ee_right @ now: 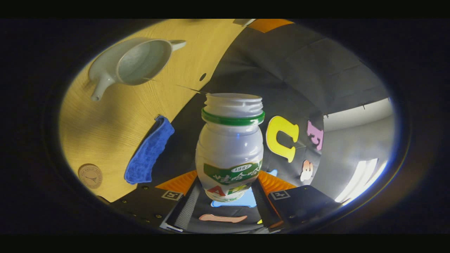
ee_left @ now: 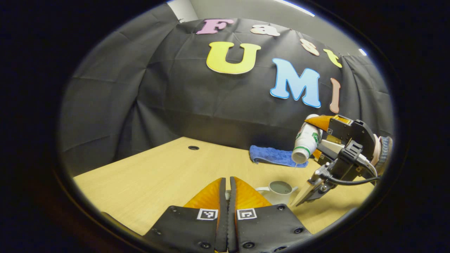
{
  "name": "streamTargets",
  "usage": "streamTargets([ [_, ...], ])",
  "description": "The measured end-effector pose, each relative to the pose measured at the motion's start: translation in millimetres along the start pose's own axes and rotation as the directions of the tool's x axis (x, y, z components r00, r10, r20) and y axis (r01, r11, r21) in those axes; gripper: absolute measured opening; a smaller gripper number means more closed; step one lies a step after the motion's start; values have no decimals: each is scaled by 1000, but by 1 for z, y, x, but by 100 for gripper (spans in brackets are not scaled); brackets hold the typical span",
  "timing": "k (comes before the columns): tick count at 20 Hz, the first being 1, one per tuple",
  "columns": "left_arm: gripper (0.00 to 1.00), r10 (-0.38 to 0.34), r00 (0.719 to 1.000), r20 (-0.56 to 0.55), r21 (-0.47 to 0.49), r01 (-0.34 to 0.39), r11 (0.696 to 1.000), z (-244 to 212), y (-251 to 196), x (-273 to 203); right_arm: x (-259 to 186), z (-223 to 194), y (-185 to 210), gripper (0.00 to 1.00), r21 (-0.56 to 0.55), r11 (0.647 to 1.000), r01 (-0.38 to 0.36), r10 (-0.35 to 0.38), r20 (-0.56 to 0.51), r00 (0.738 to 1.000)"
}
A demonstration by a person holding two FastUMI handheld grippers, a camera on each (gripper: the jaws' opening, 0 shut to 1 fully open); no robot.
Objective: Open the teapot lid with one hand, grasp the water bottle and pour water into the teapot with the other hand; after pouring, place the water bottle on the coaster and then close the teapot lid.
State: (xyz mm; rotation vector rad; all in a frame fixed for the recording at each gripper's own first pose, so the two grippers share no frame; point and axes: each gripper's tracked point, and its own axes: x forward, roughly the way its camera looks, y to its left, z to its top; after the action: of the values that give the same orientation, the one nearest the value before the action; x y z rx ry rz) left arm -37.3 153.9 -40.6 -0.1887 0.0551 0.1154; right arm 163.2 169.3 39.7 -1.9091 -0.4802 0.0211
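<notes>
the worktop [ee_left: 147, 175] is pale wood grain and carries everything else. on it near the back wall lies a folded blue cloth [ee_left: 272, 155], soft and out of the pour's way. nearer stands the white teapot [ee_left: 279, 191], lid off, its mouth open and water showing inside; in the right gripper view its spout and handle stick out to either side of the open rim. it looks like ceramic, so stiff, a bit heavy, and breakable if knocked.

above it the right tool [ee_right: 228, 191] grasps the water bottle [ee_right: 230, 147], both fingers pressed on its lower body at the label, the neck free. the bottle is tipped mouth-down over the teapot, cap off, and a thin stream runs from its lip toward the pot. it looks like light plastic with a smooth, glossy wall, so it may slip or dent under a hard squeeze; the low waist hold seems right and leaves the mouth clear.

the left tool [ee_left: 227, 191] is clenched, its fingers nearly touching, with something small and pale glimpsed just past the tips. i judge it is likely the lid, but cannot tell for sure.

the round coaster [ee_right: 90, 175] lies on the worktop just beside the cloth's end, bare, waiting for the bottle.
</notes>
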Motion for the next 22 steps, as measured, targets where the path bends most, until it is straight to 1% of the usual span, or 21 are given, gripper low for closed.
streamTargets([
  [2, 6, -2, 1000, 4, -4, 2, 1000, 3, 1, -1, -4, 2, 19, 75, 120, 991, -66, 68, -10, 998],
  [3, 6, -6, 1000, 7, -6, 6, 1000, 4, 0, -1, -6, 4, 28, 75, 179, 979, -99, 103, -13, 995],
  [4, 10, -10, 1000, 8, -6, 11, 1000, 5, 0, -1, -10, 6, 36, 75, 236, 963, -131, 138, -14, 990],
  [5, 10, -14, 1000, 11, -6, 14, 1000, 6, -1, -1, -12, 9, 44, 75, 291, 943, -162, 174, -14, 985],
  [7, 10, -19, 1000, 16, -2, 19, 1000, 7, -3, -1, -17, 13, 55, 75, 387, 899, -204, 226, -12, 974],
  [8, 6, -24, 1000, 19, -2, 24, 1000, 9, -4, -2, -19, 14, 59, 75, 436, 873, -218, 248, -13, 969],
  [10, 6, -37, 999, 22, 3, 36, 999, 12, -6, -4, -23, 15, 67, 76, 548, 799, -246, 297, -4, 955],
  [12, 6, -55, 998, 22, 10, 55, 998, 12, -10, -3, -28, 12, 68, 74, 642, 725, -248, 329, -6, 944],
  [14, 6, -84, 996, 20, 15, 83, 996, 14, -19, -2, -34, 2, 68, 76, 711, 663, -237, 350, -15, 936],
  [16, 6, -110, 994, 21, 20, 110, 994, 19, -35, 7, -42, -10, 69, 76, 763, 608, -220, 374, -31, 927],
  [19, 6, -145, 989, 21, 37, 144, 989, 20, -50, 16, -56, -40, 75, 76, 825, 536, -179, 409, -68, 910],
  [20, 6, -155, 988, 22, 44, 154, 987, 22, -56, 19, -62, -50, 77, 76, 851, 500, -162, 422, -76, 904],
  [22, 6, -177, 984, 25, 55, 176, 983, 26, -67, 25, -73, -69, 84, 76, 901, 415, -124, 450, -85, 889],
])
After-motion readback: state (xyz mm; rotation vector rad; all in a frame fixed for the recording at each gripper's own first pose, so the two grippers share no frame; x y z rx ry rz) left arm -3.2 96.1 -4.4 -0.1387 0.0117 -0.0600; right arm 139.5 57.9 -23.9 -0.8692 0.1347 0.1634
